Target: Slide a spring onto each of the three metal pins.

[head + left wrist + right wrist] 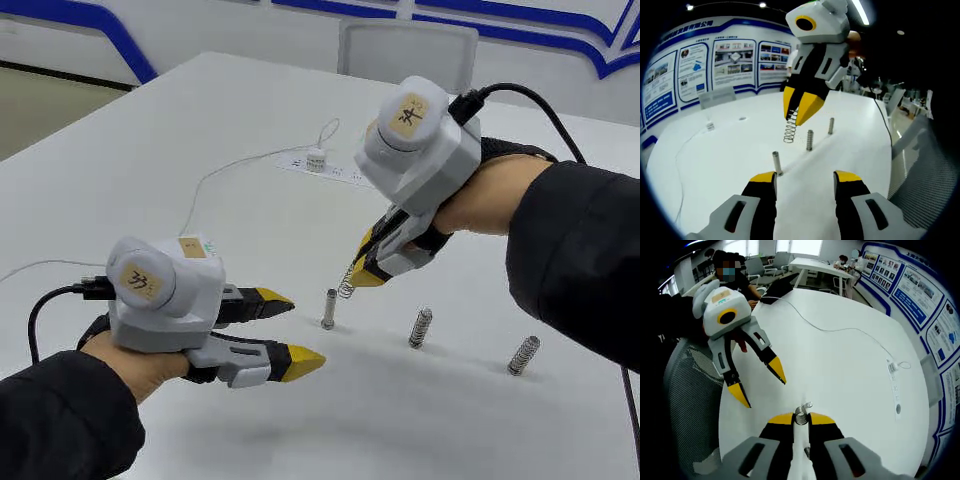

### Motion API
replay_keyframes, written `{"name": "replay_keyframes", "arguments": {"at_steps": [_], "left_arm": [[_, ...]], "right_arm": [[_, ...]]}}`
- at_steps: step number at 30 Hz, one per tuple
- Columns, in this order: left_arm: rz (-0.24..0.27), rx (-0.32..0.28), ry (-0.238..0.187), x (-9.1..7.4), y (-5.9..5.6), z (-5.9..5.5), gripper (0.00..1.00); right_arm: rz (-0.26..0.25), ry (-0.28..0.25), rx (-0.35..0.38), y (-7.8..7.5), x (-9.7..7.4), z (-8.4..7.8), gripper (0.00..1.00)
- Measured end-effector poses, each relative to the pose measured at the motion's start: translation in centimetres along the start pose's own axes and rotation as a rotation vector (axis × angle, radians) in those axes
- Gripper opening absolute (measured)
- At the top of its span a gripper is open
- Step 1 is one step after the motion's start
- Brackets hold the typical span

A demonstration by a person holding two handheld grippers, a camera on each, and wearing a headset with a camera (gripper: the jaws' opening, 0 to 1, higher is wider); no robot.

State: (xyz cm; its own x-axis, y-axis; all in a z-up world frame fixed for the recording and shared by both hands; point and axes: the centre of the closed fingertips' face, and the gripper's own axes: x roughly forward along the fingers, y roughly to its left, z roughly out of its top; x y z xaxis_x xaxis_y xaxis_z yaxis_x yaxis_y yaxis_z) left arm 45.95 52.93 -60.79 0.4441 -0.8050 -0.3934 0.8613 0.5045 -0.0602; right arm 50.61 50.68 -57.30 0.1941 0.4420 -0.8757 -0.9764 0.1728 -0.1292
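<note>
Left gripper (303, 331) nearest: fingers apart, empty, beside the bare pin (329, 308) standing upright on the desk (180, 140). Right gripper (361, 277): fingers clamped on a spring (346, 289), hanging near-vertical just right of the pin top. Needs a nudge toward the left gripper, then down.

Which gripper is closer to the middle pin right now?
Right. The right gripper, holding a spring, hovers between the middle pin and the bare pin; the left gripper lies farther off, past the bare pin.

Bare pin (329, 308) upright; spring (346, 288) near its top; two sprung pins (421, 327).
</note>
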Motion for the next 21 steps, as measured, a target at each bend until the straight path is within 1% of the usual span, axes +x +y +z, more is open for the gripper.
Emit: {"name": "replay_keyframes", "arguments": {"at_steps": [3,5,9,14,21], "left_arm": [[0.002,-0.003,0.0,0.0,0.0,0.0,0.48],[0.002,-0.004,0.002,0.0,0.0,-0.1,0.48],[0.003,-0.006,0.002,0.0,0.0,-0.1,0.48],[0.004,-0.012,0.002,0.0,0.0,-0.1,0.49],[0.003,-0.019,-0.003,-0.1,0.0,-0.1,0.49]], "right_arm": [[0.0,-0.008,0.011,-0.6,0.5,0.3,0.12],[-0.006,0.0,0.015,-0.8,0.9,0.3,0.12],[0.004,0.01,0.021,-0.8,1.5,0.2,0.12],[0.004,0.04,0.014,-1.0,2.1,-0.2,0.12],[0.018,0.055,0.013,-0.8,2.7,-0.3,0.12]]}}
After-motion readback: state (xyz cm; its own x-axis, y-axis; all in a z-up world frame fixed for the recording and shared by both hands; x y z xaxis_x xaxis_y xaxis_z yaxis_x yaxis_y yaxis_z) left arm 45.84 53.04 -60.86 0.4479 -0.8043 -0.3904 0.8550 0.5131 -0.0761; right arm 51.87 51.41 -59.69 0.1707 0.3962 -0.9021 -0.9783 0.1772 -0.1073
